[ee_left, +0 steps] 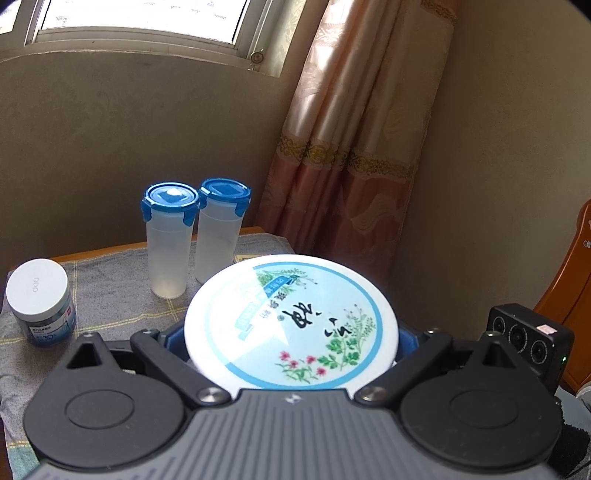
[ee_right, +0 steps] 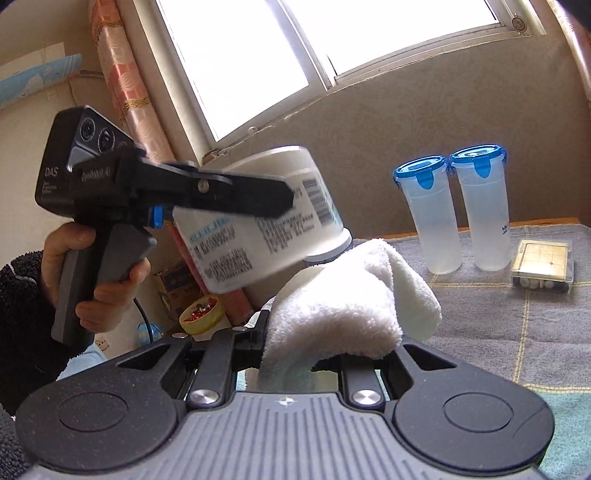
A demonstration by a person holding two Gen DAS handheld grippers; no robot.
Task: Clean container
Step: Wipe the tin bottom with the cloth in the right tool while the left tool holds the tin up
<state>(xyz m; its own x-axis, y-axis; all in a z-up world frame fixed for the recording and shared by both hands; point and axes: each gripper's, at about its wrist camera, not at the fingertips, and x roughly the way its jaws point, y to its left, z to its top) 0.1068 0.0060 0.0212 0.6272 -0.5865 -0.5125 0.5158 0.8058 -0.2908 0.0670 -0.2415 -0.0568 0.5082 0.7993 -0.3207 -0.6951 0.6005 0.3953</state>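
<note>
Window glare behind, white cloth [ee_right: 343, 306] hides right tongs [ee_right: 325, 354] tips.

Window [ee_left: 140, 18]: top of frame, bright daylight, pale frame.
Wall [ee_left: 110, 140]: grey-beige, faintly patterned, below the window.
Curtain [ee_left: 354, 129]: pink satin with gold trim, right of the window.
Table [ee_left: 92, 254]: wood edge, lower left, under a grey checked cloth [ee_right: 517, 314].
Chair [ee_left: 569, 288]: orange wood, right edge.
</note>
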